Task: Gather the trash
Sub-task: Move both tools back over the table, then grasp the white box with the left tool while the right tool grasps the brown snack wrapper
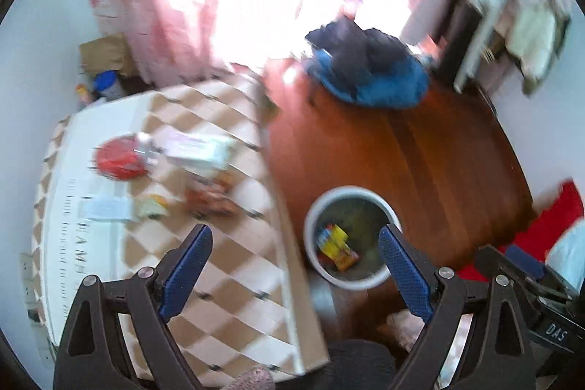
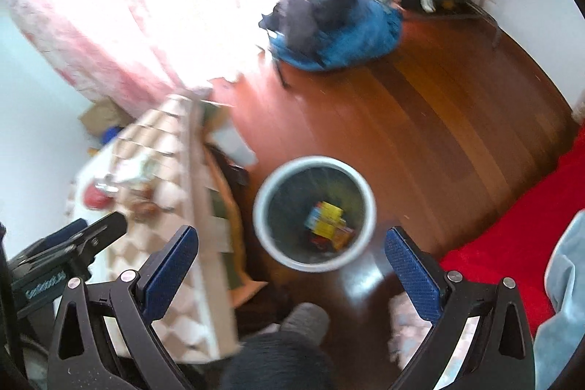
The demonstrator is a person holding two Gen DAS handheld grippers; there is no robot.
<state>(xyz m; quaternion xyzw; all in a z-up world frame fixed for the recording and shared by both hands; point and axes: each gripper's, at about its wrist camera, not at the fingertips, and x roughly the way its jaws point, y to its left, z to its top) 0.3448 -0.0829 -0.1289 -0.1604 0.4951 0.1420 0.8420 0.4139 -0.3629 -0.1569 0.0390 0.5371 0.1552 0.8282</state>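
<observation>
A white-rimmed trash bin (image 1: 380,275) stands on the wooden floor beside the table, with a yellow and red wrapper (image 1: 334,245) inside; it also shows in the right wrist view (image 2: 270,243). On the checkered tablecloth (image 1: 234,265) lie an orange snack wrapper (image 1: 210,198), a yellowish wrapper (image 1: 153,205), a white packet (image 1: 199,150), a paper slip (image 1: 106,207) and a red round thing (image 1: 119,158). My left gripper (image 1: 296,243) is open and empty, high above the table edge and bin. My right gripper (image 2: 292,243) is open and empty above the bin.
A blue and black bag pile (image 2: 329,28) lies on the floor near the bright window and pink curtain (image 1: 161,6). A red cloth (image 2: 512,243) is at the right. A paper bag and bottles (image 1: 102,68) stand in the corner behind the table.
</observation>
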